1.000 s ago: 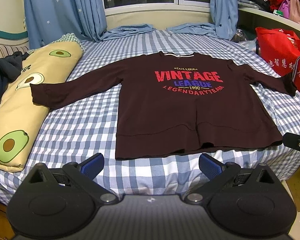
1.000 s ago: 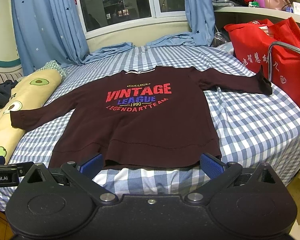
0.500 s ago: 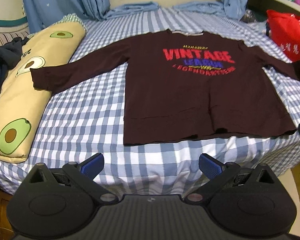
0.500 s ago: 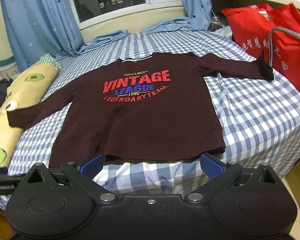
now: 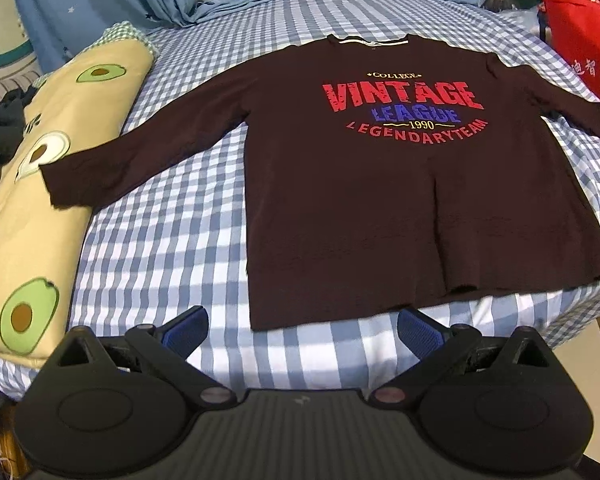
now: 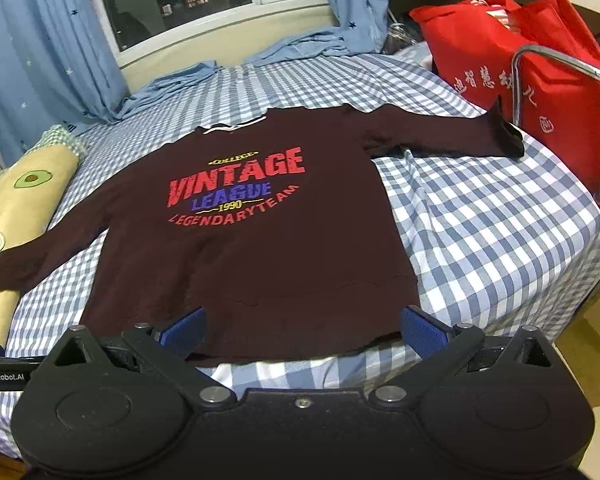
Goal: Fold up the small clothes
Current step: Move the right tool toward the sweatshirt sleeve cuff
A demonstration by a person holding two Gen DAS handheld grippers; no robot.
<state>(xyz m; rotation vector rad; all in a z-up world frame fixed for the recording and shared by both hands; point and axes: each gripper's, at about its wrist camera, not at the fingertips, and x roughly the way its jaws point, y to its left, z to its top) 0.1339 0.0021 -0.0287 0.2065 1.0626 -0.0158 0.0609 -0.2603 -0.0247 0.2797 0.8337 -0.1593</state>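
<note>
On the checked bed [image 5: 172,240], a maroon sweatshirt [image 5: 380,200] lies flat (both tools released).

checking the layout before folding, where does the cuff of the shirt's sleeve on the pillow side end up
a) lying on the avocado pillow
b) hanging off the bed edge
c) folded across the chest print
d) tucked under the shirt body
a: the dark shirt lies flat, and its sleeve cuff rests on the avocado pillow.

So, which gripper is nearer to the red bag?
Right. The right gripper is at the hem's right part, the red bag ahead to its right. The left gripper is at the hem's left corner, further away.
</note>
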